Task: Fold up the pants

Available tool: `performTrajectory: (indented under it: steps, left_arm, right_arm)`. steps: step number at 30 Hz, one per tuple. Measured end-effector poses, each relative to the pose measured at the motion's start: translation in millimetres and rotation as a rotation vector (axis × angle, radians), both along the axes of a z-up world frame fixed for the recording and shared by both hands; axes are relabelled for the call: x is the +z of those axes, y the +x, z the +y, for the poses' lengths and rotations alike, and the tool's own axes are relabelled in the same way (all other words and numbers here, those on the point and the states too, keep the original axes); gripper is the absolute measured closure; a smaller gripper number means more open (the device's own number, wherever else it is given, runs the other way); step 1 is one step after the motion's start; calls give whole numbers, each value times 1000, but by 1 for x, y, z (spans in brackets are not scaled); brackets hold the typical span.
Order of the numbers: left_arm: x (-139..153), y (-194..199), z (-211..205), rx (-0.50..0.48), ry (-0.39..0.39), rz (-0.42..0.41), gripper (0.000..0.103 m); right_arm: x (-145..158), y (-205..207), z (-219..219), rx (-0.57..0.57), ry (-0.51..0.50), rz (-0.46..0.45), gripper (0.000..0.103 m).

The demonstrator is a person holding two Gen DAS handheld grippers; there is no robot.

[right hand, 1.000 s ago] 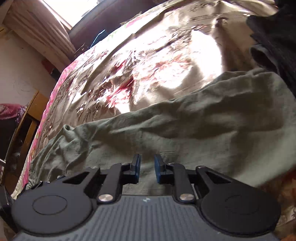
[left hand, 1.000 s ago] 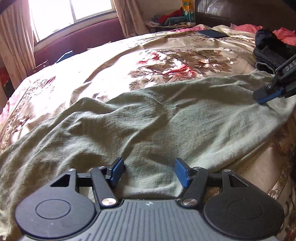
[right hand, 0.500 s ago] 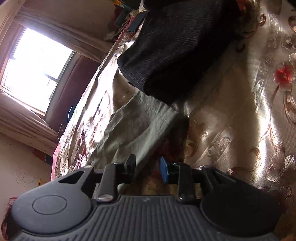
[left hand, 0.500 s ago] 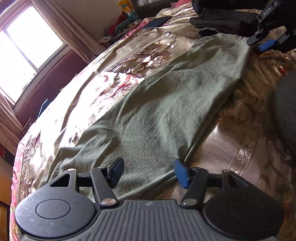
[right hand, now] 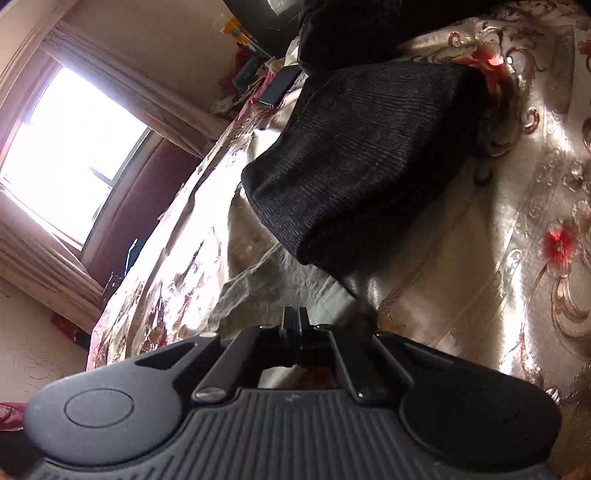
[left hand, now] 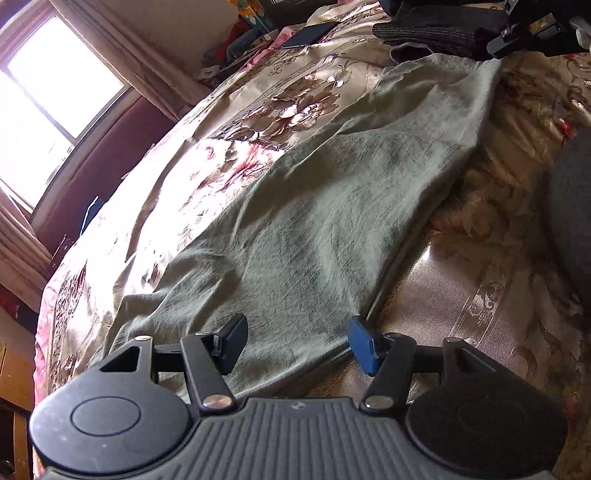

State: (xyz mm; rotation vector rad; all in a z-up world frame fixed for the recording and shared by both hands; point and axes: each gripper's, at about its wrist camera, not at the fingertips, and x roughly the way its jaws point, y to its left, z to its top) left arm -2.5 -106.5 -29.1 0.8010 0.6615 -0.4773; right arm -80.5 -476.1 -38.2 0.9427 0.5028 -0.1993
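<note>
Olive green pants (left hand: 314,221) lie stretched flat on a floral bedspread (left hand: 480,295). My left gripper (left hand: 297,345) is open, its blue pads (left hand: 364,349) straddling the near corner of the pants without pressing the cloth. In the left wrist view my right gripper (left hand: 496,48) is at the far end of the pants. Its own view shows the jaws of the right gripper (right hand: 294,319) closed together on the edge of the pants (right hand: 255,295), just below a black garment.
A black knitted garment (right hand: 369,166) lies folded on the bed, touching the far end of the pants. A dark phone (left hand: 306,35) rests beyond it. A dark grey rounded shape (left hand: 572,206) stands at the right edge. A bright window (left hand: 55,103) is at the left.
Both views have rolled. The left gripper shifted to the near corner of the pants. The right gripper moved to the far end beside the black garment and its jaws closed.
</note>
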Motion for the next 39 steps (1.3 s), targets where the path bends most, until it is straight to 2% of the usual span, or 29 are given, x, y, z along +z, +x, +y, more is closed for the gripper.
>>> performTrajectory:
  steps: [3,5,6,7,10,14,18,20,22,25,30,31,32,33,36,39]
  left_arm:
    - [0,1,0,1,-3,2,31]
    - [0,1,0,7,-7,6,31]
    - [0,1,0,9,-10,6,31]
    - [0,1,1,10,-15,5,31]
    - [-1,1,2,11,-26,3,31]
    - [0,2,3,3,-25,4,31]
    - [1,2,3,4,-32,5,31]
    - [0,2,4,8,-40,3,31]
    - [1,2,4,9,-46,3,31]
    - [1,3,5,9,-61,8,31]
    - [1,3,5,6,-69,9,31]
    - [2,3,5,5,-69,8,30]
    - [2,3,5,4,-70,9,30]
    - [2,3,6,6,-73,9,30]
    - [3,3,9,15,-84,15,30]
    - [1,3,10,16,-89,17,30]
  right_arm:
    - [21,-1,0,15,0,-133,101]
    - [28,-4,-1,6,-24,-160,101]
    - [24,-6,-4,3,-13,-137,101]
    - [17,-8,-6,12,12,-113,96]
    - [-9,-13,-7,3,91,-10,95]
    - [-33,-10,-8,-22,184,53,94]
    - [-41,-7,-12,-45,223,59,92]
    - [-42,-7,-14,-43,233,59,77]
    - [-39,-11,-14,-42,233,57,72]
    - [-40,-18,-13,-56,242,71,71]
    - [-43,-10,-11,-82,244,45,72]
    - [-41,-5,-10,-86,232,37,77]
    - [-39,-2,-9,-84,221,30,94]
    - [-33,3,-8,-81,200,34,101]
    - [-13,11,-2,-48,120,-4,100]
    - [9,14,2,-11,104,-92,100]
